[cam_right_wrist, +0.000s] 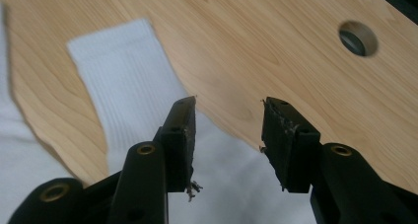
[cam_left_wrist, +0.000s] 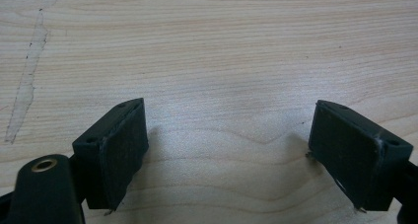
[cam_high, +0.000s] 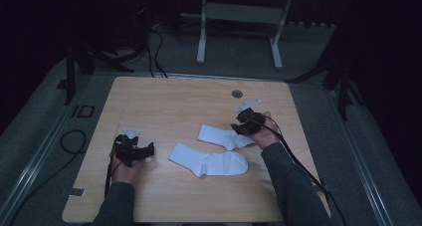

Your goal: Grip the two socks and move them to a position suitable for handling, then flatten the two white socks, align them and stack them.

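a wooden table (cam_high: 164, 101) fills the middle of the high view, and two white socks lie on it. the near sock (cam_high: 208, 161) lies a little below the centre of the frame, with its toe toward the right. the far sock (cam_high: 224, 136) lies just above it and to the right, and its right end reaches under the right gripper (cam_high: 245, 125).

the left gripper (cam_high: 145, 150) is at the lower left of the table, held by the left hand (cam_high: 124, 167), and it is well apart from both socks. in the left gripper view its jaws are spread wide, with only bare wood (cam_left_wrist: 222, 61) between them.

the right hand (cam_high: 266, 134) holds the right gripper at the right of centre. in the right gripper view the jaws stand apart with a clear gap and pinch nothing. the far sock (cam_right_wrist: 123, 81) runs from the upper left of that frame down under the jaws. a round hole (cam_right_wrist: 358, 38) in the table shows at the upper right.
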A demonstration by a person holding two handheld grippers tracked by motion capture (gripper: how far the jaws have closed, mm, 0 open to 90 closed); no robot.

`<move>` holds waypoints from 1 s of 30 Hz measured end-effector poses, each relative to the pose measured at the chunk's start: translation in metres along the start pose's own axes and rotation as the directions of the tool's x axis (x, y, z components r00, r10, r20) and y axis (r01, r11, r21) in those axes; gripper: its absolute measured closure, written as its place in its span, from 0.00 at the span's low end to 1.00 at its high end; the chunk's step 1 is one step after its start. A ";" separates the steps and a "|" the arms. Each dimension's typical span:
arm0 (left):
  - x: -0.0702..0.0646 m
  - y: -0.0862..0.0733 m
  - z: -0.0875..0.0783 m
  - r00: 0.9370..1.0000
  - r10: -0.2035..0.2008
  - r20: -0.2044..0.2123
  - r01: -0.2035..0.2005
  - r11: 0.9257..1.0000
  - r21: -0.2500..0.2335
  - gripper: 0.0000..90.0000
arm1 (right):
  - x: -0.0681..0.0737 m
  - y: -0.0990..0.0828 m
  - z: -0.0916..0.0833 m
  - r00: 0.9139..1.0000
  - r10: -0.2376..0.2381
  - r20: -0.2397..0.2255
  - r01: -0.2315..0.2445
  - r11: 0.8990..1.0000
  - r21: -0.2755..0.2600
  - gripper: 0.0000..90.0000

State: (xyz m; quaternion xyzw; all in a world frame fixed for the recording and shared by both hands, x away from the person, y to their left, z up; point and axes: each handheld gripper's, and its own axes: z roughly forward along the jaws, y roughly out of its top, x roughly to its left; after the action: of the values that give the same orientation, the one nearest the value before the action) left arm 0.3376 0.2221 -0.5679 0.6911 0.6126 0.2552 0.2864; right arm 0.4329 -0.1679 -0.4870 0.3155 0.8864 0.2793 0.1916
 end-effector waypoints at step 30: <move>0.000 0.000 0.000 1.000 0.003 0.001 -0.003 1.000 0.001 0.17 | 0.013 0.025 0.004 0.992 -0.054 -0.111 0.051 0.998 -0.026 0.60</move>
State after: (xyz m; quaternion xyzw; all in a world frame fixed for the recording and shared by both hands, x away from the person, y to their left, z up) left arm 0.3378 0.2221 -0.5678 0.6922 0.6116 0.2549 0.2860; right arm 0.4367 -0.1416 -0.4774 0.2737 0.9004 0.3016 0.1528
